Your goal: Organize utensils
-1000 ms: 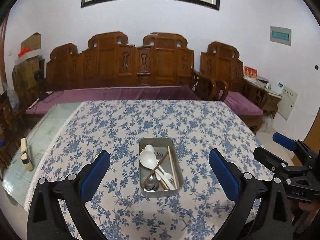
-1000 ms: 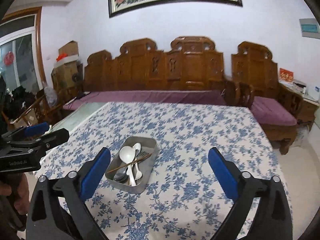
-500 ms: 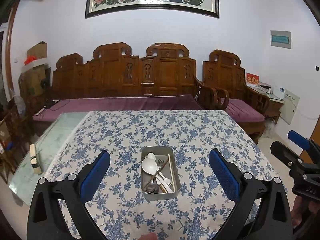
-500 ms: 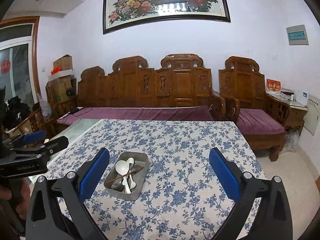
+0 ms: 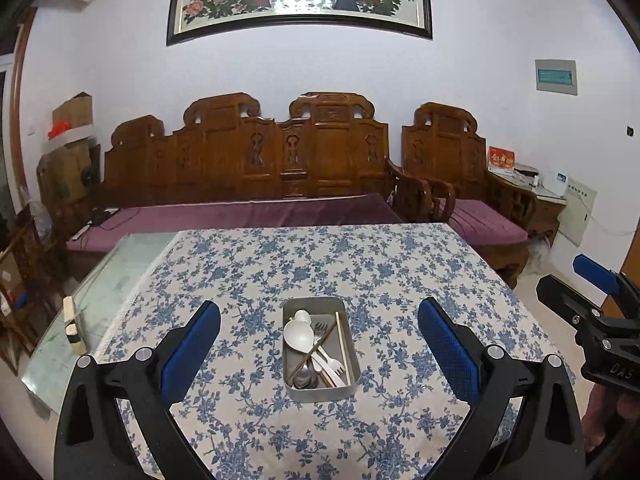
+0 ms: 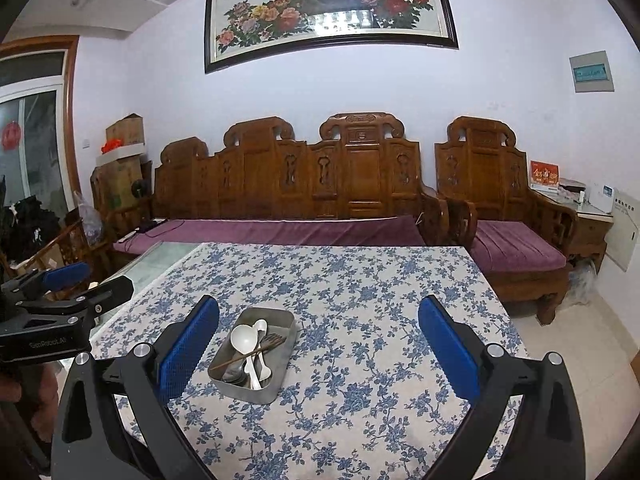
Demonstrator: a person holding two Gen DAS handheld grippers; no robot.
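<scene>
1. On the left, the left gripper [image 5: 319, 350] hangs above the near part of the table, its blue pads spread wide with nothing between them.
2. A second ago both cameras looked down on the tin from closer in; now they sit higher and further back, and more wall and painting [image 6: 330, 8] show. Both tools have pulled away from the tin.
3. My reading: with every utensil already in the tin and both tools empty and retreating, the tidying looks finished or nearly so.
4. At the centre, the metal tin [image 5: 320, 391] sits on the blue-flowered tablecloth [image 5: 360, 256], toward the near edge, framed between the left gripper's pads without touching them.
5. Inside it lie a white ladle-like spoon [image 5: 298, 336], white forks [image 5: 330, 364], a dark metal spoon near the front wall, and wooden chopsticks [image 5: 343, 344], one along the right wall and one crossing the pile diagonally. The heap is loose, not aligned.
6. On the right, the right gripper [image 6: 319, 350] is likewise wide open and holds nothing; from its view the tin lies left of its centre line, near its left pad.
</scene>
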